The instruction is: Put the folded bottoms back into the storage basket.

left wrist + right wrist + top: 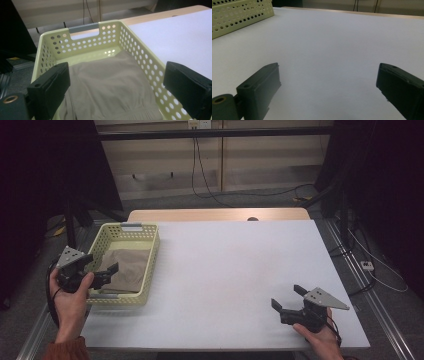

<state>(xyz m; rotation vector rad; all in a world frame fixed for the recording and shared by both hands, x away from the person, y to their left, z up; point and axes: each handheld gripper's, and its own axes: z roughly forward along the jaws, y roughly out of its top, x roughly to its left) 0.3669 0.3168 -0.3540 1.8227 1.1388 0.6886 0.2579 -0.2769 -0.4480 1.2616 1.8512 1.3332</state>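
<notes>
Tan cloth (126, 269) lies folded inside the pale yellow perforated basket (150, 260), which sits at the table's (240, 270) nine o'clock edge. Left gripper (102, 270) hovers over the basket's near end, jaws spread wide and holding nothing, pointing toward three o'clock. Right gripper (289, 296) hangs near five o'clock, jaws wide apart, empty, over bare white tabletop, well apart from the basket.

I see a folded beige cloth (107, 85) lying flat inside the pale yellow perforated basket (140, 53) at the table's left edge.
</notes>
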